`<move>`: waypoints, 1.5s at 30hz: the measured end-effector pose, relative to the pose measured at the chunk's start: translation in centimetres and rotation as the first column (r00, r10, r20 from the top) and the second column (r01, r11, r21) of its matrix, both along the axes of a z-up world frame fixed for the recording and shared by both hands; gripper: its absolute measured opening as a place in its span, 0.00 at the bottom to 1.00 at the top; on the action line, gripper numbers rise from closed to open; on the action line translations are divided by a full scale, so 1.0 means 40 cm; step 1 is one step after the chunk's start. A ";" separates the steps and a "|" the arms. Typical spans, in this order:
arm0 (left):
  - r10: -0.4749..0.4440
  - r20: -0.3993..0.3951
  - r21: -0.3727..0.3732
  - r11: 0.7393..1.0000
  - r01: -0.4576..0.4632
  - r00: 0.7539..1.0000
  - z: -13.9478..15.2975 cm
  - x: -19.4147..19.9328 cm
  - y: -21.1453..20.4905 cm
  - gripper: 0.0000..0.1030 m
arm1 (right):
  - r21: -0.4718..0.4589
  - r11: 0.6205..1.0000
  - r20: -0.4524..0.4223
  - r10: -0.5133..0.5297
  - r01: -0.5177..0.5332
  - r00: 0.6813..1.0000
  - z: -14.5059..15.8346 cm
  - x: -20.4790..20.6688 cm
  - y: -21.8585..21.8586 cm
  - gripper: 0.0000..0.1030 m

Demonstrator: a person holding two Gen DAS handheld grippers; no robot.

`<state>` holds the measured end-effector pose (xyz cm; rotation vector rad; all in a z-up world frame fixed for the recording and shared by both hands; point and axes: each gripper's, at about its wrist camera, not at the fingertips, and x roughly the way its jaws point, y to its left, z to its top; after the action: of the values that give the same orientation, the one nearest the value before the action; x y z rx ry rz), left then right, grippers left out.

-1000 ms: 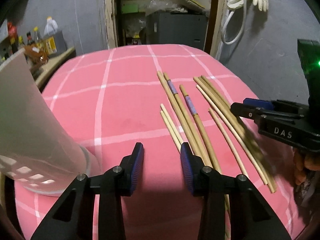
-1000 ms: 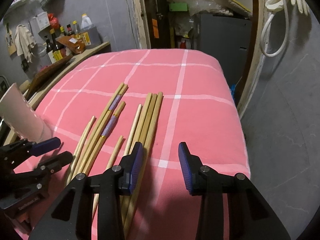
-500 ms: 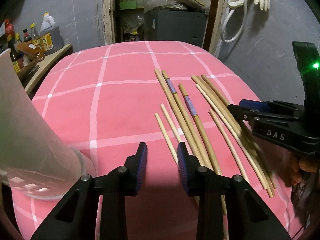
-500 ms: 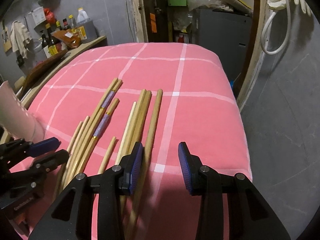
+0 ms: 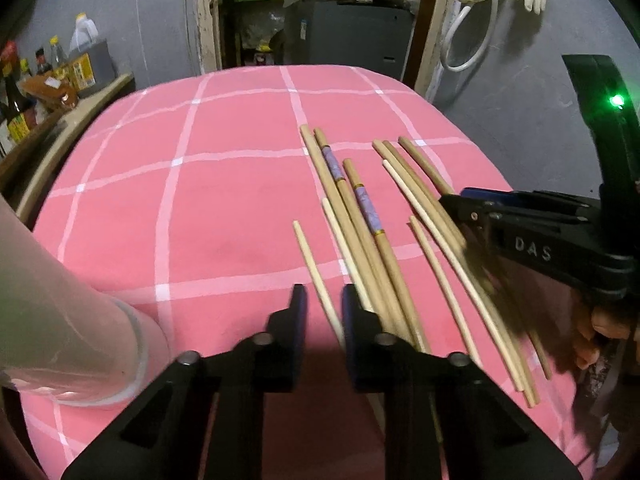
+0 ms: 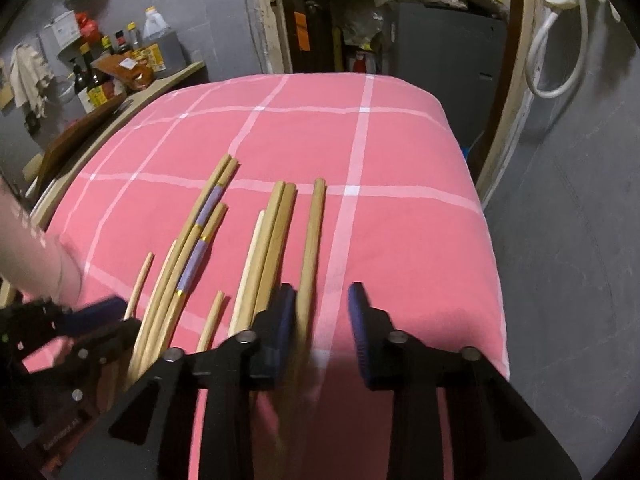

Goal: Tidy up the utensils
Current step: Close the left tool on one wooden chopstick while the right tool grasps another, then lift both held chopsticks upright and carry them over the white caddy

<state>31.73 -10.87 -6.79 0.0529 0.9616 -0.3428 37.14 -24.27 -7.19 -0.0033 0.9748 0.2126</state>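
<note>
Beside a white holder (image 5: 60,320) on the pink checked cloth (image 5: 224,208), the left gripper (image 5: 324,312) is closing around a thin pale chopstick (image 5: 316,276) lying lengthwise between its jaws. Other chopsticks (image 5: 360,216) crowd alongside. The right gripper (image 6: 322,316) is closing over the outermost chopstick (image 6: 312,240), not yet pinched.

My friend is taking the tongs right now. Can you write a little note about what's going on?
Left tongs: closing around the thin pale chopstick between the pads, not yet pinched.
Right tongs: closing beside the rightmost chopstick; nothing pinched yet.
The other chopsticks lie loose on the pink checked cloth. The white cup stands at the left.
Done: no chopstick lifted yet.
Left: pick them up and sort them.
</note>
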 end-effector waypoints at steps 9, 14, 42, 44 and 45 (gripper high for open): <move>0.008 -0.101 -0.117 0.993 -0.020 0.995 0.014 0.008 0.041 0.03 | 0.156 0.986 -0.049 -0.052 0.059 0.997 0.001 -0.040 -0.038 0.05; 0.001 -0.067 -0.143 0.990 -0.010 0.998 0.030 -0.036 0.058 0.02 | 0.227 0.971 0.010 -0.074 0.070 0.997 0.020 -0.102 -0.056 0.05; 0.341 0.517 -0.406 0.905 -0.126 0.785 0.464 -0.227 0.411 0.02 | 0.455 0.822 0.704 -0.098 -0.341 0.704 0.374 -0.300 0.268 0.05; 0.375 0.521 -0.422 0.894 -0.151 0.767 0.478 -0.206 0.461 0.02 | 0.469 0.804 0.720 -0.109 -0.364 0.686 0.395 -0.275 0.304 0.05; 0.395 0.523 -0.430 0.887 -0.167 0.755 0.487 -0.193 0.489 0.02 | 0.472 0.800 0.725 -0.112 -0.372 0.679 0.401 -0.268 0.313 0.05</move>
<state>24.00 8.67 12.69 -0.3101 0.2472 -0.1873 26.41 -11.77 8.84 0.3954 0.0544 0.6079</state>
